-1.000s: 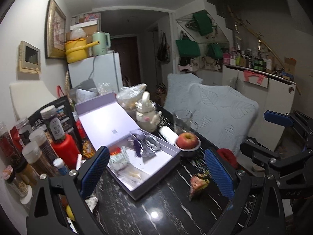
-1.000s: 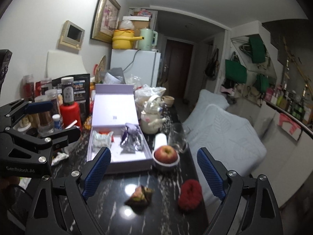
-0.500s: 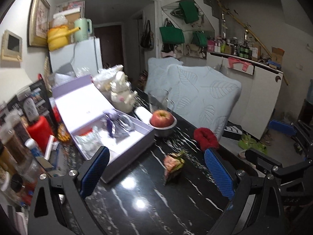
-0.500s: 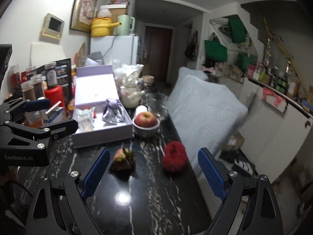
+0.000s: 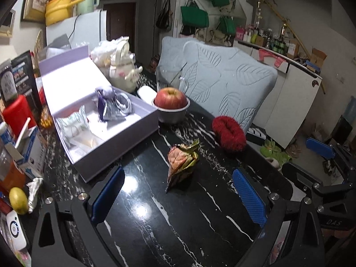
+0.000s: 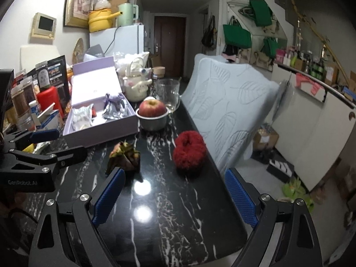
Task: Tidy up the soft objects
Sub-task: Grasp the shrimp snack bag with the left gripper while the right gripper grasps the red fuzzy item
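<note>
A crumpled orange-and-gold fabric pouch (image 5: 182,158) lies on the black marble table, just beyond my left gripper (image 5: 176,197), which is open and holds nothing. A fluffy red scrunchie (image 5: 228,134) sits near the table's right edge. In the right wrist view the scrunchie (image 6: 189,153) lies ahead of my right gripper (image 6: 174,197), also open and empty, with the pouch (image 6: 124,156) to its left. An open lilac box (image 5: 100,120) holds soft pouches and packets; the same box (image 6: 102,120) shows in the right wrist view. My left gripper's fingers (image 6: 46,133) show at the left there.
An apple in a metal bowl (image 5: 172,105) stands between the box and the scrunchie. Behind it are a glass mug (image 6: 169,93) and a white teapot (image 6: 135,84). Bottles, jars and cartons (image 5: 17,120) crowd the table's left side. Pale cushioned chairs (image 6: 229,102) stand along the right edge.
Both grippers have sunk and tilted down toward the table, so the pouch and the red scrunchie now appear larger and closer. Both stay open.
</note>
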Tool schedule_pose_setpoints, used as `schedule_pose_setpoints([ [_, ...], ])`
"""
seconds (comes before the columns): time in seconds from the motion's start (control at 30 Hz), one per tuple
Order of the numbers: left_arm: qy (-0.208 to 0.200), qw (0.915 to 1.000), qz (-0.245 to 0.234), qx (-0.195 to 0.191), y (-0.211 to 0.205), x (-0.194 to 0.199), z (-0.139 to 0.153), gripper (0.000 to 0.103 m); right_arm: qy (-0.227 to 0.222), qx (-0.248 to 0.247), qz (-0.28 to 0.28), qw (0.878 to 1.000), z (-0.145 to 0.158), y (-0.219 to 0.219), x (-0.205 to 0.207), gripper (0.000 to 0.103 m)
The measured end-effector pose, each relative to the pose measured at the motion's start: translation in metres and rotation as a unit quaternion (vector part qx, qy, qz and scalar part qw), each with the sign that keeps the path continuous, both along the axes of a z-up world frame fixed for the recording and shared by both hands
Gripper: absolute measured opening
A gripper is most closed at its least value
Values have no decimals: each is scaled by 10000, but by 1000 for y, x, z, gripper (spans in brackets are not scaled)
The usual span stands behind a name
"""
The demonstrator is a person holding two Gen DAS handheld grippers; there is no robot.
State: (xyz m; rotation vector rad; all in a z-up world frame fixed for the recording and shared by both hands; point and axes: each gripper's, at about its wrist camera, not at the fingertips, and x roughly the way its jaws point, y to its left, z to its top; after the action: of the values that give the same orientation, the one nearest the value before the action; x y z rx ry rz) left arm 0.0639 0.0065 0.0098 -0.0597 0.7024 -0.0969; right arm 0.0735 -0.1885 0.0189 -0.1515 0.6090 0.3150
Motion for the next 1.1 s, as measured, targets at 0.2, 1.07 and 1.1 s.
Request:
schedule_pose_setpoints([
  [0.2,295,9996,35,-28,-1,19,-20,99,171,33,15,9998,-17,-2,20,92],
  [1.07,1019,9939,-239,354,-18,109,-81,99,1173,427,-55,9922,-79,-4,141,92],
  [1.1,1053,9937,-249,299,-17,111,-83,99,1186,457,-39,9919,-80,-3,145,92],
])
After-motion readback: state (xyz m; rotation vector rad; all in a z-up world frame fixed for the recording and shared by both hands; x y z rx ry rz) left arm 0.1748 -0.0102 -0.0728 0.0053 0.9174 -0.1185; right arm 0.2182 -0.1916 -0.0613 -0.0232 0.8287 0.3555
